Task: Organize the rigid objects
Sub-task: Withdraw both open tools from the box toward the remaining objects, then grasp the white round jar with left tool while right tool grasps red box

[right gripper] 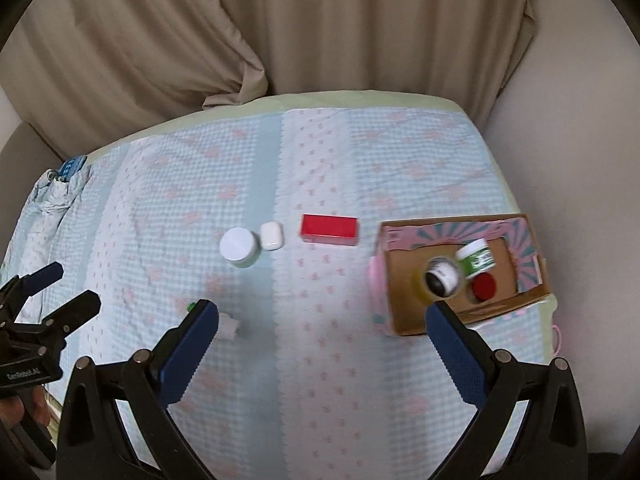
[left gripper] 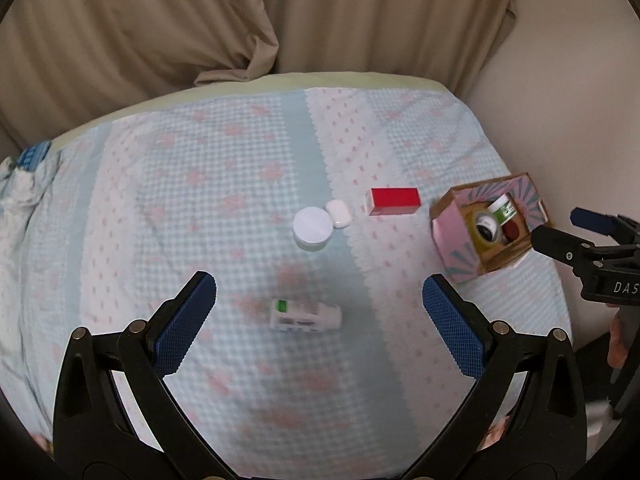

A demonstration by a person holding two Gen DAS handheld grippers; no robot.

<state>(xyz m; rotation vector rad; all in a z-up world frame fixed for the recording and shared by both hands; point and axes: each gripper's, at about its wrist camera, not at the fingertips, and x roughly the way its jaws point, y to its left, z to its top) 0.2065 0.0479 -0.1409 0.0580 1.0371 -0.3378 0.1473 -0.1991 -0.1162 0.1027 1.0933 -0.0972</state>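
Observation:
On the blue-and-pink cloth lie a white bottle with a green label (left gripper: 305,315), a round white jar (left gripper: 312,227), a small white case (left gripper: 338,213) and a red box (left gripper: 394,201). A pink cardboard box (left gripper: 452,236) at the right holds a green-labelled jar (left gripper: 503,209), a dark-topped jar (left gripper: 487,227) and a red lid (left gripper: 512,231). My left gripper (left gripper: 319,300) is open just above the white bottle. My right gripper (right gripper: 322,326) is open and empty above the cloth, left of the cardboard box (right gripper: 404,320). The jar (right gripper: 238,246), case (right gripper: 271,235) and red box (right gripper: 329,230) lie beyond it.
Beige curtains (left gripper: 160,32) hang behind the table. The table edge (left gripper: 280,82) curves along the back and right, near a pale wall (right gripper: 580,120). A crumpled cloth bundle with a blue tag (left gripper: 28,168) lies at the far left.

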